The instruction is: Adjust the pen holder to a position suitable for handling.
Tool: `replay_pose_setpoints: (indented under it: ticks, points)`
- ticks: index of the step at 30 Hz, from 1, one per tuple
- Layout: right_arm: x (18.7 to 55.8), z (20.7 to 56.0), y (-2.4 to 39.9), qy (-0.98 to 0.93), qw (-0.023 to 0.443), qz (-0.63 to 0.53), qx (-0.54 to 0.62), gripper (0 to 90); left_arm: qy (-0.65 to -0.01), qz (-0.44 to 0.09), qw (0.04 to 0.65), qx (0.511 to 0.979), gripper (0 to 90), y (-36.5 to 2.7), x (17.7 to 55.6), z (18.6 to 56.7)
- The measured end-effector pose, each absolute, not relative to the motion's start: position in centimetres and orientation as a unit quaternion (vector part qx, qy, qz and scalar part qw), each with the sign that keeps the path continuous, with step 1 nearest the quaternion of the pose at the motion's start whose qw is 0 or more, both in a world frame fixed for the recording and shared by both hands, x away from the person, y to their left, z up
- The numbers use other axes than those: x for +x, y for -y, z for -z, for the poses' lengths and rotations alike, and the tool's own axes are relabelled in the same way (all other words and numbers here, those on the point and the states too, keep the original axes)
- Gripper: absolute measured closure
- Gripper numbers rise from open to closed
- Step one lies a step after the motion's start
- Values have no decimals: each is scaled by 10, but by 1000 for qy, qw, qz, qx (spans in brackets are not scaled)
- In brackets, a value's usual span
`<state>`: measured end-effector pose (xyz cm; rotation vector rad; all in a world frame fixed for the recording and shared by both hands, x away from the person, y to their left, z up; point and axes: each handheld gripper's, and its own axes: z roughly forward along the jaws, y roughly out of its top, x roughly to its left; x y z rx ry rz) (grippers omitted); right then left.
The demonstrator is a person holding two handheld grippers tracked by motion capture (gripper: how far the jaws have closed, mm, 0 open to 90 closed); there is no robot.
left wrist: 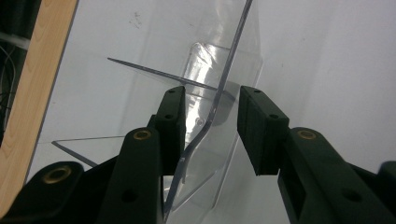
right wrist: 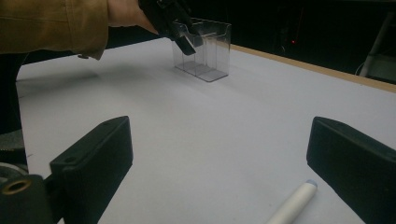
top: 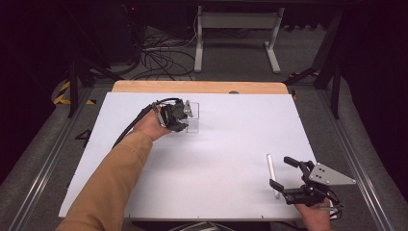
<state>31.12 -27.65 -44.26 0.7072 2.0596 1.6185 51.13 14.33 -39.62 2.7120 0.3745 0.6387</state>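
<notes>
Left gripper (left wrist: 210, 130) straddles clear box (right wrist: 203, 49) wall; high view barely shows it.

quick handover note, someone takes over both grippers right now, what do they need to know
Left gripper: open, jaws straddling one wall of the clear plastic holder, not yet clamped.
Right gripper: open, holding nothing, hovering over the near right of the table.
White tube: lying flat on the table between the right jaws, not gripped.
Done: nothing is in the holder yet.
Left, probably: steady the holder, pick up the tube, put it in.
</notes>
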Motion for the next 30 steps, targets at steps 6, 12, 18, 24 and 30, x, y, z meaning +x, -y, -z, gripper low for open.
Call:
replay_pose_setpoints:
  ticks: [6,12,18,24,30]
  points:
    - [312,443,277,-740,207,-587,256,71,-122,-215,168,954,671,-146,511,394]
    - [312,443,278,-738,205,-590,256,71,-99,-202,157,962,760,-148,507,391]
    - [312,443,278,-737,204,-590,258,71,-88,-188,147,967,880,-148,503,388]
    - [313,444,278,-737,205,-590,258,71,-85,-167,169,968,881,-151,495,374]
    - [312,443,277,-737,205,-590,258,72,-59,-150,196,967,881,-143,476,356]
